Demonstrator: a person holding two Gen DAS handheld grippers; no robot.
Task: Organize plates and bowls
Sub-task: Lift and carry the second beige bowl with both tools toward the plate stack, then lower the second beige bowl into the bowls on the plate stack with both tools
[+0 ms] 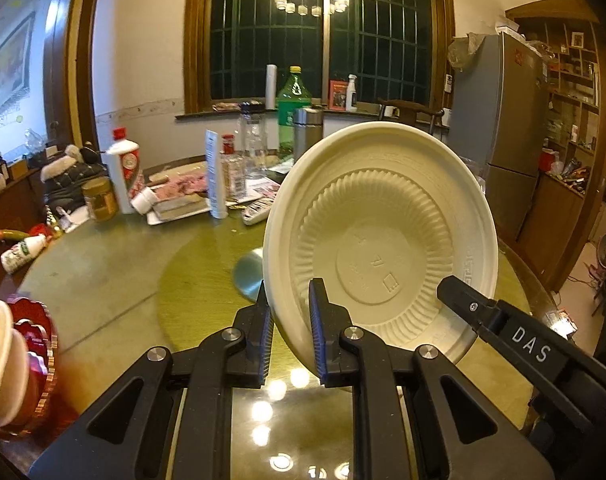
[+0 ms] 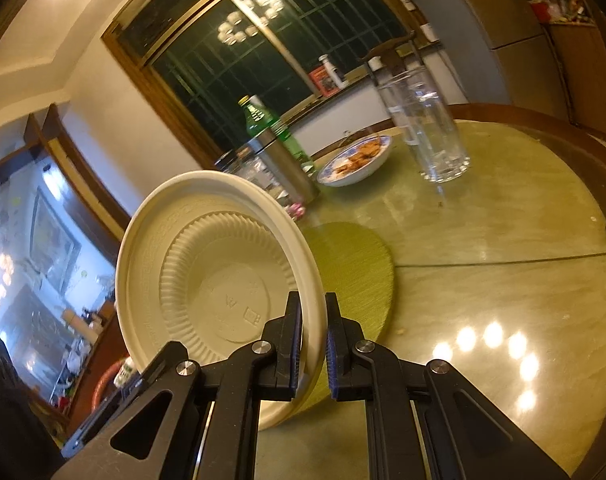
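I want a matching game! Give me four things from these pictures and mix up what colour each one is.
Things:
1. plate held by the left claw
2. soda bottle
3. jar
4. food bowl

Colours:
A. green
B. blue and white
C. cream
D. amber

Pairs: 1-C, 2-A, 3-D, 4-B

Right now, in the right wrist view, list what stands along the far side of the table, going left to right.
Green plastic bottle → steel thermos flask → blue-and-white bowl of food → tall clear glass tumbler. The cream disposable plate held in the right claw sits nearer, at the left.
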